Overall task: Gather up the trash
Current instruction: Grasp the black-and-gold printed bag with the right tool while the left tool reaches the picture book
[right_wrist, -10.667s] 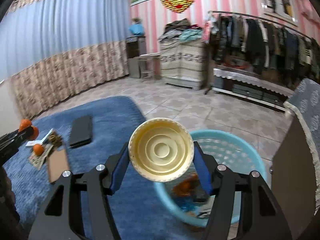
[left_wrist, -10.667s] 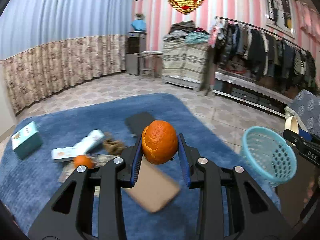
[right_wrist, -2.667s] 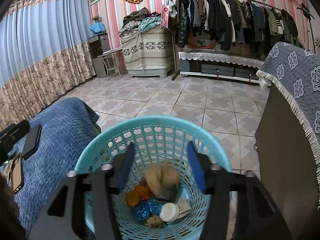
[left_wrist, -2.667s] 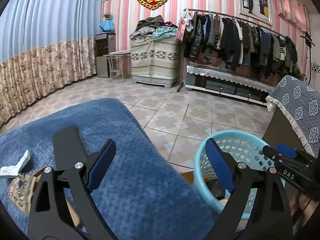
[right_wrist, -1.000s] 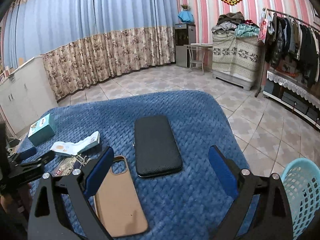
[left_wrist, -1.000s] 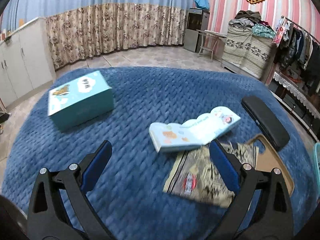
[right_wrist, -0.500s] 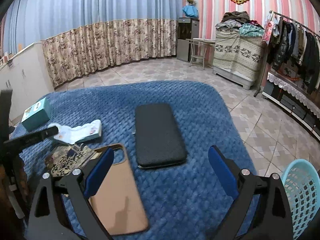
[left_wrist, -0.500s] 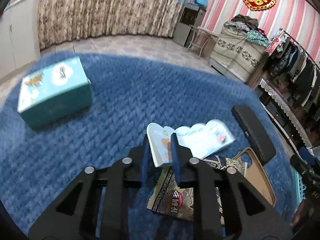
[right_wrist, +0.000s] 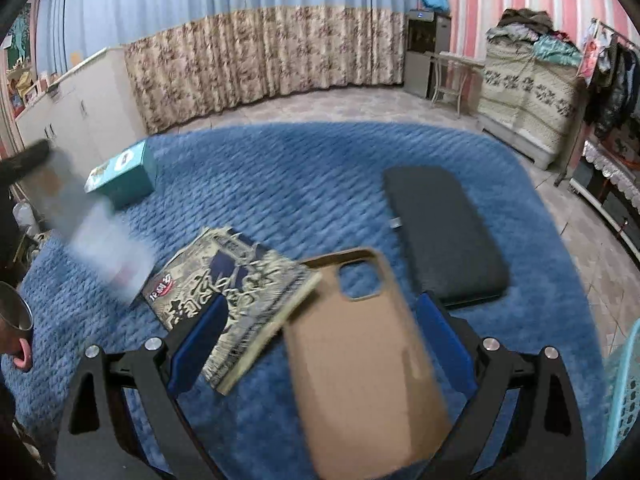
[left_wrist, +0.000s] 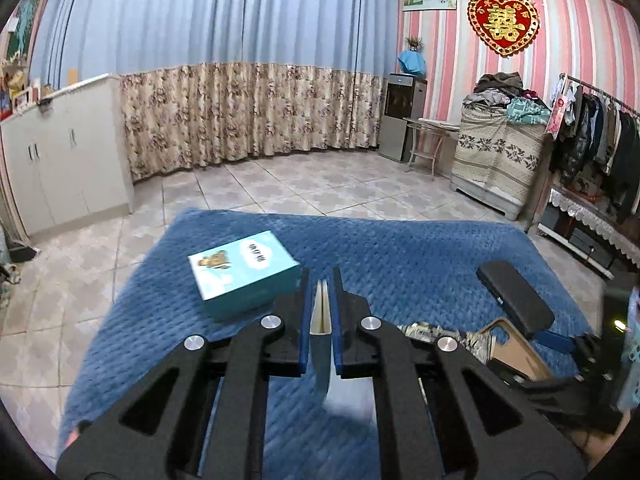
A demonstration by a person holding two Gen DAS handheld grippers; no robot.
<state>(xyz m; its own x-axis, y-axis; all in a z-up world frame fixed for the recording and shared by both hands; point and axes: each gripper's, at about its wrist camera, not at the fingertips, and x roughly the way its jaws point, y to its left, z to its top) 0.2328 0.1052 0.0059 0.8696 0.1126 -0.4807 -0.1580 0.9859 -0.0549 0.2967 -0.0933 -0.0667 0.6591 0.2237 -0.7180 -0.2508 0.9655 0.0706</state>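
My left gripper [left_wrist: 321, 312] is shut on the white paper carton [left_wrist: 321, 320], held edge-on above the blue rug [left_wrist: 400, 256]. The same carton shows blurred at the left in the right wrist view [right_wrist: 100, 248]. My right gripper [right_wrist: 320, 324] is open and empty, low over a dark patterned wrapper [right_wrist: 236, 296] and a tan phone case [right_wrist: 364, 360]. The wrapper also shows in the left wrist view [left_wrist: 444, 334]. The light blue trash basket [right_wrist: 624, 384] is at the right edge.
A teal box [left_wrist: 244, 270] lies on the rug, also seen in the right wrist view [right_wrist: 124, 174]. A black case [right_wrist: 444, 236] lies to the right of the tan phone case. White cabinets [left_wrist: 60, 152] stand at the left, and clothes racks [left_wrist: 600, 148] at the right.
My left gripper has lifted the white carton off the rug. My right gripper has moved down toward the wrapper and phone case, still open.
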